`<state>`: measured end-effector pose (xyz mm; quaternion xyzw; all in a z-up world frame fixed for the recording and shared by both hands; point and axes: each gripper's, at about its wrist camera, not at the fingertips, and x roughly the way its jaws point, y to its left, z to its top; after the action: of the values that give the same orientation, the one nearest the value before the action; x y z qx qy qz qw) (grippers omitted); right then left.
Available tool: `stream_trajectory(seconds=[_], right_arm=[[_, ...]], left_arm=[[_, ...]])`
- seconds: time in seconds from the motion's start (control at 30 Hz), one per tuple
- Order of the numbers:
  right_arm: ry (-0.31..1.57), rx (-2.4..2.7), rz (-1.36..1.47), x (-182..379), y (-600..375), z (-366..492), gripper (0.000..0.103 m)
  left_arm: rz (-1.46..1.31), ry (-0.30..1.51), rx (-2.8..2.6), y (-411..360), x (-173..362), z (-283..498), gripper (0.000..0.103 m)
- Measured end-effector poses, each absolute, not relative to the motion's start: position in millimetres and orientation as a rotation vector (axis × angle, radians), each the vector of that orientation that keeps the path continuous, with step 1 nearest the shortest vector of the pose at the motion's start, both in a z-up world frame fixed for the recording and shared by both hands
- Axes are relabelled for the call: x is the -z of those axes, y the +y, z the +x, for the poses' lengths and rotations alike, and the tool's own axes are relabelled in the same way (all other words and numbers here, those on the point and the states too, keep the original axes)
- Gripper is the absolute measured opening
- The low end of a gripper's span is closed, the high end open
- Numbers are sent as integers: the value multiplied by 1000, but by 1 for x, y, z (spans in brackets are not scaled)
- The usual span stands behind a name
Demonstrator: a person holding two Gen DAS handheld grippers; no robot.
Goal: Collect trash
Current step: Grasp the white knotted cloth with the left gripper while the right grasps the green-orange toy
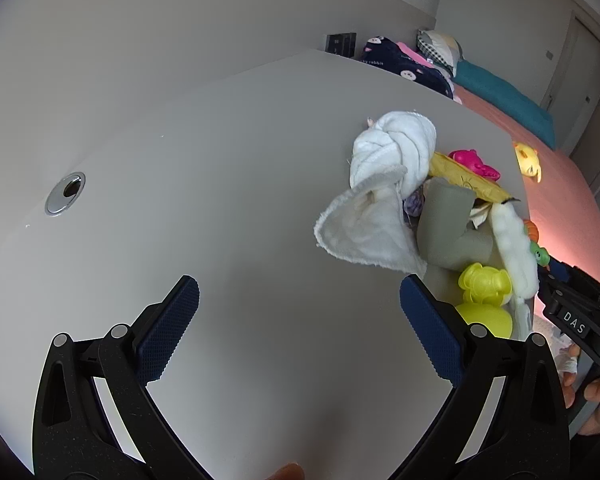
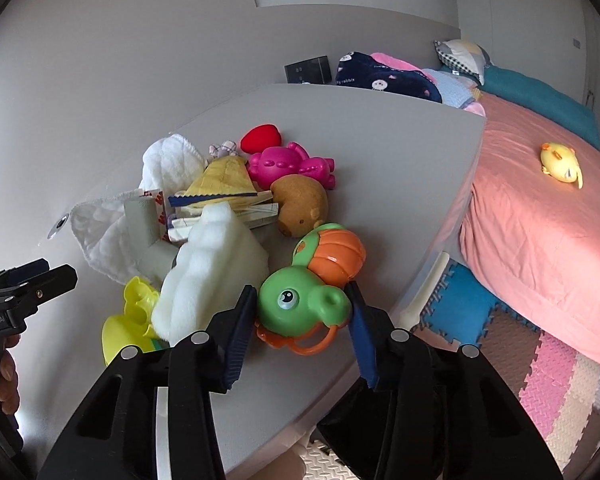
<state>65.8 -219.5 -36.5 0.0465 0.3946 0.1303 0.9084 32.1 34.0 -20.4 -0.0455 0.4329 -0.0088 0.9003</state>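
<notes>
the bed (image 2: pixel 540 240) with its pink sheet fills the room beyond the desk's right edge, a small yellow toy lying on it. the grey desk (image 1: pixel 220 160) carries everything else: a heap of clutter bunched along its right edge, near the front corner, the rest of the top bare but for a metal cable grommet (image 1: pixel 65 193) far to the left.

in the heap the biggest pieces are a white cloth (image 1: pixel 380 184) and a white foam block (image 2: pixel 208 264), then a brown potato toy (image 2: pixel 300 204), a pink toy (image 2: pixel 290 166), a yellow toy (image 2: pixel 134 316), wrappers and card scraps.

the green and orange turtle toy (image 2: pixel 308 300) sits nearest the front corner. the right gripper (image 2: pixel 302 320) is low over it, tilted down, jaws spread to either side and not visibly closing. i'd say it should settle squarely over the round head before squeezing; that slick plastic could squirt out.

the left gripper (image 1: pixel 300 312) hovers over bare desk beside the cloth, jaws wide apart, holding nothing.
</notes>
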Motion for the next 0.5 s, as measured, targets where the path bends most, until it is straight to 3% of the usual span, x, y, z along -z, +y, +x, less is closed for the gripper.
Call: stream_trajectory(seconds=[0.5], right_arm=[[802, -298, 205, 32, -237, 80, 45]], left_arm=[[-114, 875, 104, 19, 8, 91, 97]])
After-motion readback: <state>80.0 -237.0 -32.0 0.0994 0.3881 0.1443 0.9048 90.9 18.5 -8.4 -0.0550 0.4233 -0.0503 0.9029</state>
